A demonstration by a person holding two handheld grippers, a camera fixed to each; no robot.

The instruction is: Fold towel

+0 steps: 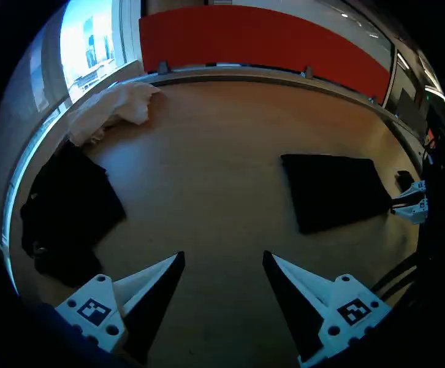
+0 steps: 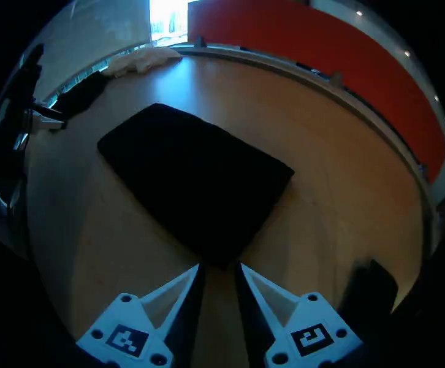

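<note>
Black rectangular towel (image 2: 192,184), flat on smooth wooden table (image 2: 345,184)

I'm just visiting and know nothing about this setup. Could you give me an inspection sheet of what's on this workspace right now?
Surface: wooden table.
Job's things: black towel, lying flat in a neat rectangle.
Clutter: crumpled white cloth at the far corner; dark cloth heap near it.
Grippers: left gripper open above bare wood; right gripper narrowly open at the towel's near corner.
Cables: dark cords by the table's edge.
Surroundings: red partition, bright window.
</note>
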